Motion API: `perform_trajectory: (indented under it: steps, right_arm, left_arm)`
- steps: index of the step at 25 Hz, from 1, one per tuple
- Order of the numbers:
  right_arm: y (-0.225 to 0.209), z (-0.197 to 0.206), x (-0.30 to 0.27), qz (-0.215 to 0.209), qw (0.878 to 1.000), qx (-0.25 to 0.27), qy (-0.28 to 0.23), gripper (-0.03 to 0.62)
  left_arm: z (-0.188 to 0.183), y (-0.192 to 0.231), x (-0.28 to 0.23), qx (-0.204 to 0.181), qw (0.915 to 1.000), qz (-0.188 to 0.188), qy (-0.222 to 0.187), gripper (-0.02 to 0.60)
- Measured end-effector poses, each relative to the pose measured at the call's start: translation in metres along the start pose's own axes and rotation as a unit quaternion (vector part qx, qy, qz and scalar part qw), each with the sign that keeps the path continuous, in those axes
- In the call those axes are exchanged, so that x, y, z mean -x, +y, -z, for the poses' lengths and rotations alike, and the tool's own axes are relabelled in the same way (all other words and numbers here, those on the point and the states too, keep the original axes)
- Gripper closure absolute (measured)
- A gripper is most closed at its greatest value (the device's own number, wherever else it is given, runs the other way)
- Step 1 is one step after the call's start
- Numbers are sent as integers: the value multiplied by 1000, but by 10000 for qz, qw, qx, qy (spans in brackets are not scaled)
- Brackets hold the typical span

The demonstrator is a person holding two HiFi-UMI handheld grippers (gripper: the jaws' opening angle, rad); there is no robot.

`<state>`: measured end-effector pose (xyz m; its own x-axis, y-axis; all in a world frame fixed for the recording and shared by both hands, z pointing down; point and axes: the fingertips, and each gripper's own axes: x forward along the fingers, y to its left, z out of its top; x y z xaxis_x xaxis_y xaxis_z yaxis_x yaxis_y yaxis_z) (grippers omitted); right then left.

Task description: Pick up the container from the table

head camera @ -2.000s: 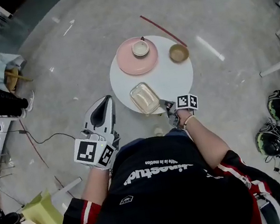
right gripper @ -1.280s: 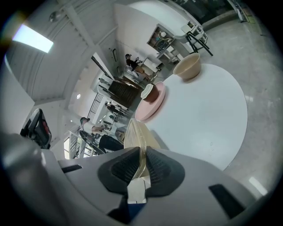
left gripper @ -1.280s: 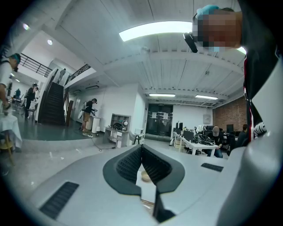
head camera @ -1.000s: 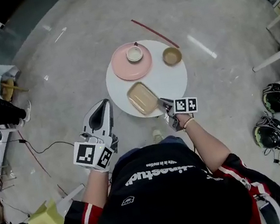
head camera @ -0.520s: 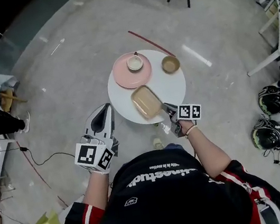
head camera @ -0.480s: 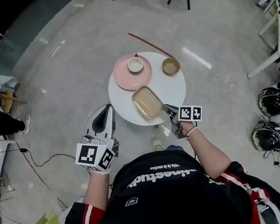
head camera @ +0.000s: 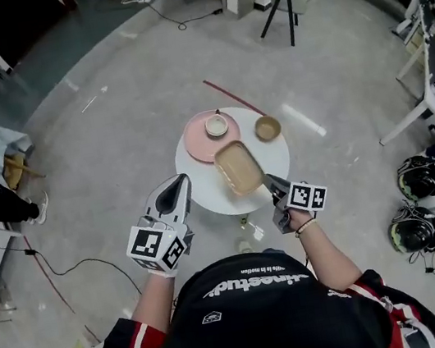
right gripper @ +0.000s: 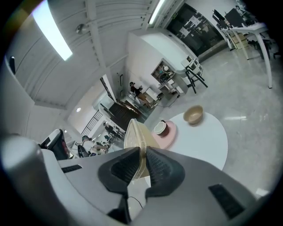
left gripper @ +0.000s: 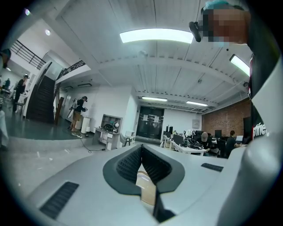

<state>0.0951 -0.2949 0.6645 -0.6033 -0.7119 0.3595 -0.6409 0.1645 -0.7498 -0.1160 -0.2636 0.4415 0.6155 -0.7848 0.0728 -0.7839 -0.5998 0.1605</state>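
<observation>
One white worktop [head camera: 275,159] stands at twelve o'clock. Above it the container [head camera: 239,167] hangs tilted, its near rim clamped in the fingers of the right gripper [head camera: 270,189] and apparently clear of the surface, so the lift is in hand. The left gripper [head camera: 176,186], at nine o'clock, has closed, empty fingers. The next move calls for a steady, level carry.

A cup [head camera: 216,125] sits on a pink plate [head camera: 199,144], tan bowl [head camera: 267,128] nearby.
</observation>
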Motion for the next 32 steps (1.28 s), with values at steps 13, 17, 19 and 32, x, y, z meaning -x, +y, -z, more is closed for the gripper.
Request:
perform_trajectory:
  steps: [13,17,19,32]
  right_arm:
    - [111,-43,62,-266,9914,803,-997,534]
    - [139,-56,82,-309,9858,1063,-1266,534]
    - [154,-61,91,-304,9816,1271,-1393,534]
    - [204,-63,111,-96,9534,2481,-1713,534]
  left_arm:
    - [-19,-2,15,-59,9996,232,-149,557]
    - [-23,-4,18,-81,9993,287,-206,557]
    - [-26,-5,21,-93,9992,308,-232,557]
    - [-35,4,34,-179,9989,266,-339,557]
